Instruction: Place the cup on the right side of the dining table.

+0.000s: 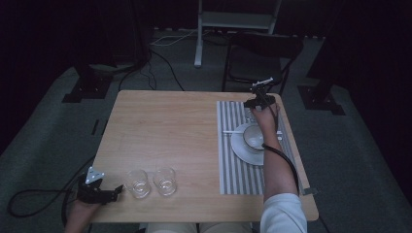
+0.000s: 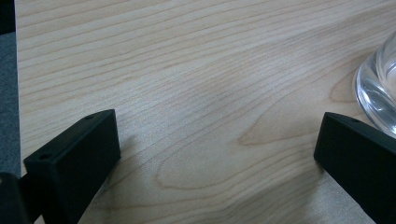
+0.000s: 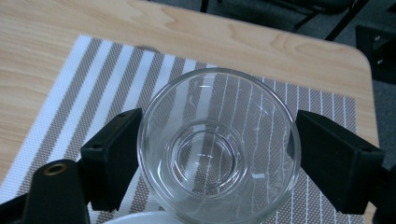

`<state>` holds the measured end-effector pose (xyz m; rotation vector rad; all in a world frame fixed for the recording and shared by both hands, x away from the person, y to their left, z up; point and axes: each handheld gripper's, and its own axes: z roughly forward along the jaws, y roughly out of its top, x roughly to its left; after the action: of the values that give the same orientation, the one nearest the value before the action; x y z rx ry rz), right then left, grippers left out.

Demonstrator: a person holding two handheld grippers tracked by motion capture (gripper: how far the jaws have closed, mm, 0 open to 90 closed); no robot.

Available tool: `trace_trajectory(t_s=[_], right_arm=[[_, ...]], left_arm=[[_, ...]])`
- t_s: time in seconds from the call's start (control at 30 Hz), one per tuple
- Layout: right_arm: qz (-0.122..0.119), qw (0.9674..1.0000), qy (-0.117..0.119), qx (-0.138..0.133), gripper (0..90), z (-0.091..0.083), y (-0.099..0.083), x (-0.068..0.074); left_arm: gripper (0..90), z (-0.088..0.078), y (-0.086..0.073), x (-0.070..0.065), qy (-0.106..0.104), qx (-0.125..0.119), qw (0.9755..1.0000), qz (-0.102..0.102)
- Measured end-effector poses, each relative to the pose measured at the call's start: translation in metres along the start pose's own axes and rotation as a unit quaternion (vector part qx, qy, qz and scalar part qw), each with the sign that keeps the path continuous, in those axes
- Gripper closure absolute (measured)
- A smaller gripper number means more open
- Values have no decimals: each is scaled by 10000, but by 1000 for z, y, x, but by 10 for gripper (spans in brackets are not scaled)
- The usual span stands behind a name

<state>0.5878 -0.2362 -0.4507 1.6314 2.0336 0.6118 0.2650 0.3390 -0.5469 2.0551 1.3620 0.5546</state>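
On the striped placemat [image 3: 74,88], jaws flank a glass [image 3: 217,149].

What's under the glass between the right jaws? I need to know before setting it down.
Through the glass the striped placemat shows; a white plate's rim lies below.

High view sits above the person's edge of the table [image 1: 165,126], looking forward and down, far enough back to catch floor and a chair [image 1: 260,56] at the top of the frame; left gripper view is super close, skimming bare wood with a glass [image 2: 378,88] clipped at the right edge, the same one at lower left of the high view; right gripper view looks steeply down onto the striped mat [image 3: 93,88], also right of centre from above.
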Motion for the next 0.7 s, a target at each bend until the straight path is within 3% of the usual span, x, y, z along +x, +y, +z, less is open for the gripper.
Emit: trace_trajectory(t_s=[0.13, 0.27, 0.47, 0.6, 0.7], right_arm=[[-2, 9999, -23, 123, 177, 7, -5, -1], [164, 9998, -5, 67, 176, 8, -8, -3], [270, 9992, 208, 188, 125, 8, -7, -8], [195, 9993, 138, 275, 119, 6, -7, -6], [295, 9992, 60, 270, 120, 3, -7, -7]], left_arm=[[7, 0, 0, 0, 3, 0, 10000, -3], [7, 0, 0, 0, 5, -1, 10000, -6], [7, 0, 0, 0, 5, -3, 10000, -6], [7, 0, 0, 0, 9, 0, 10000, -7], [7, 0, 0, 0, 9, 0, 10000, -9]])
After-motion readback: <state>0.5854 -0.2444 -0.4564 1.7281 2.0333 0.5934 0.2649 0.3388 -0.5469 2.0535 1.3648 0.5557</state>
